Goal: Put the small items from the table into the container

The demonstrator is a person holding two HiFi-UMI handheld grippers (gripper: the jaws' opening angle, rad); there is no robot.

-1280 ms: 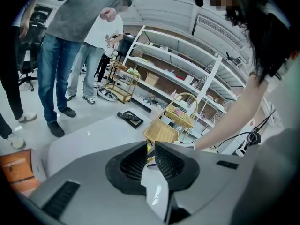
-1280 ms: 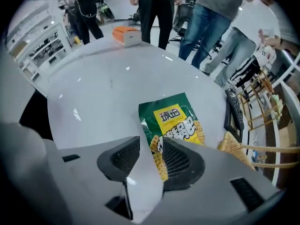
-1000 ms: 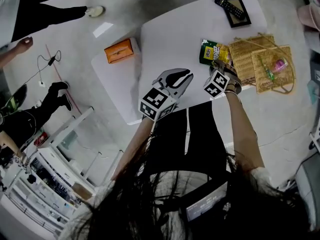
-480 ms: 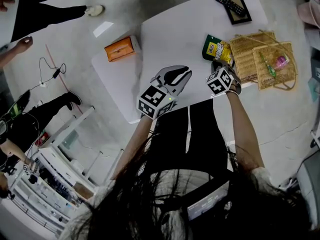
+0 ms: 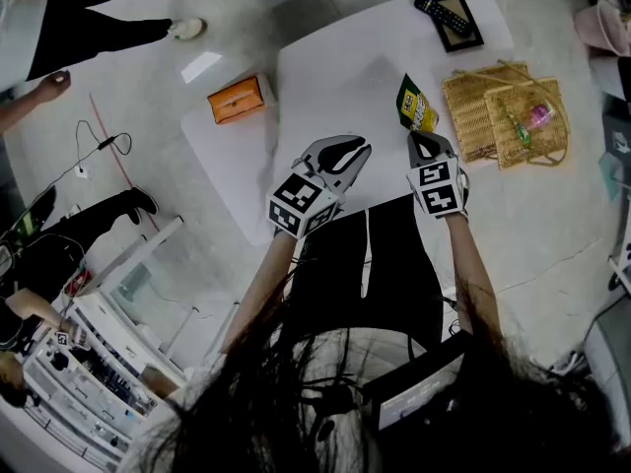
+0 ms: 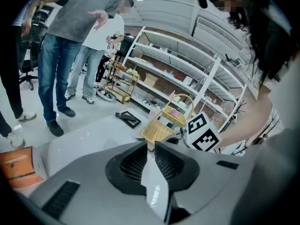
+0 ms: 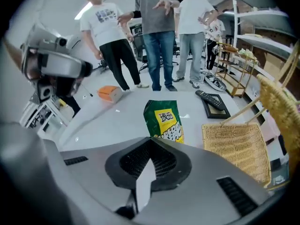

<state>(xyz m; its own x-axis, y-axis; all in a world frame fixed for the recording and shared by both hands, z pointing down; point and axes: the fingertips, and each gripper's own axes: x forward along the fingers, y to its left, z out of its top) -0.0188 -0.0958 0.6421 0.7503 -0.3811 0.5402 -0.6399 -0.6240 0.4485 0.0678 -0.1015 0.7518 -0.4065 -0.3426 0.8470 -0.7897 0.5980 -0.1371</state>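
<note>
Snack packet [image 5: 416,103], green and yellow: in the head view it stands on end right at the tips of the right gripper [image 5: 421,138], above the white table [image 5: 335,77]. The wicker basket [image 5: 471,116] sits on the table to that gripper's right and a little beyond it, close to the packet but apart from it, with a pink item [image 5: 539,116] inside. Farther beyond the gripper a remote control [image 5: 439,13] lies across a black frame [image 5: 466,35]. The left gripper [image 5: 357,152] hangs over the near table edge, level with the right one and well to its left. An orange box [image 5: 240,99] lies farther left, on a second white surface.

In the left gripper view the jaws stand only a narrow slit apart, with nothing between them. The basket shows straight ahead past the tips, and the right gripper's marker cube is just to their right. Metal shelving [image 6: 187,74] runs behind.

In the right gripper view the jaws are pressed together on the packet's lower edge. The packet rises upright from the tips with its printed face toward the camera. The basket's woven side lies to the gripper's right, and three people [image 7: 161,32] stand beyond the table.
</note>
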